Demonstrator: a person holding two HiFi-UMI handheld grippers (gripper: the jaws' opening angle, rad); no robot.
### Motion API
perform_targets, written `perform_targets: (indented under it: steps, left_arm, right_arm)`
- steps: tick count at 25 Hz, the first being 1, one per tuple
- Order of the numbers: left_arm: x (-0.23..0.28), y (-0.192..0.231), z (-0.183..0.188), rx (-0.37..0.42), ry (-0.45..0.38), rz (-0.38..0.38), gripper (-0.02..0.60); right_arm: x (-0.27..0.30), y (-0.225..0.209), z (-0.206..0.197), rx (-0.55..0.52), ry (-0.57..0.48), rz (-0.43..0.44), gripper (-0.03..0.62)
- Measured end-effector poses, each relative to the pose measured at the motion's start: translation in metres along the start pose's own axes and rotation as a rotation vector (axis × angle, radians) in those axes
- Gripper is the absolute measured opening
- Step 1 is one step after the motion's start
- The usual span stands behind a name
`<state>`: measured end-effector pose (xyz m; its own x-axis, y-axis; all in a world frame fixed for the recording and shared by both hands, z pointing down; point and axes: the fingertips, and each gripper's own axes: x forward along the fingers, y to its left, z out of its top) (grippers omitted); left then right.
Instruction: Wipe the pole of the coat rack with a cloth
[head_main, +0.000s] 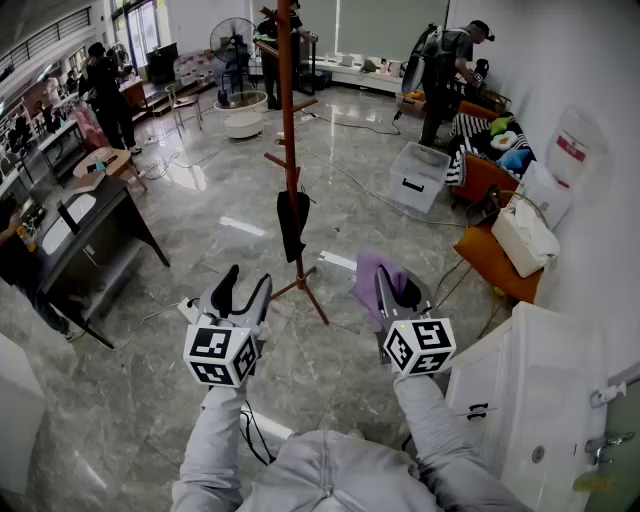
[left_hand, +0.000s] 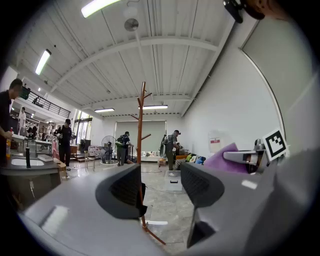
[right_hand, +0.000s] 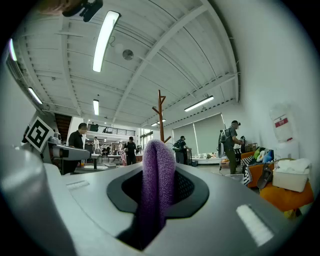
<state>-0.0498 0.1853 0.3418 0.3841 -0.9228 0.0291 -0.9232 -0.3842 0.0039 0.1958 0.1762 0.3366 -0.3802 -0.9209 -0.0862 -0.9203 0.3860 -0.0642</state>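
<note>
Purple cloth (right_hand: 157, 175) is clamped in the jaws of the right gripper (right_hand: 159, 189), those of the left gripper (left_hand: 160, 187) are kept apart and empty, and, the reddish-brown coat rack pole (head_main: 289, 150) standing well ahead, an approach is judged needed before wiping can be begun.

Daylight from windows (head_main: 140, 30) at the hall's far left edge glares off the polished floor (head_main: 195, 177); ceiling strip lights (right_hand: 103, 42) burn white overhead. Both gripper views bow into black corners, the left gripper (left_hand: 161, 189) soft-focused close to the lens, the cloth (right_hand: 157, 175) evenly lit.
</note>
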Motion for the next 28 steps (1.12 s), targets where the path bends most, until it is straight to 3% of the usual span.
perform_targets:
  steps: [16, 28]
  left_arm:
    - [0.001, 0.022, 0.003, 0.016, -0.004, -0.019, 0.268]
    - [0.007, 0.064, -0.012, 0.036, 0.019, -0.092, 0.268]
  right_arm:
    - [0.017, 0.021, -0.002, 0.030, -0.014, -0.010, 0.067]
    - [0.025, 0.048, -0.012, 0.108, -0.077, -0.101, 0.069]
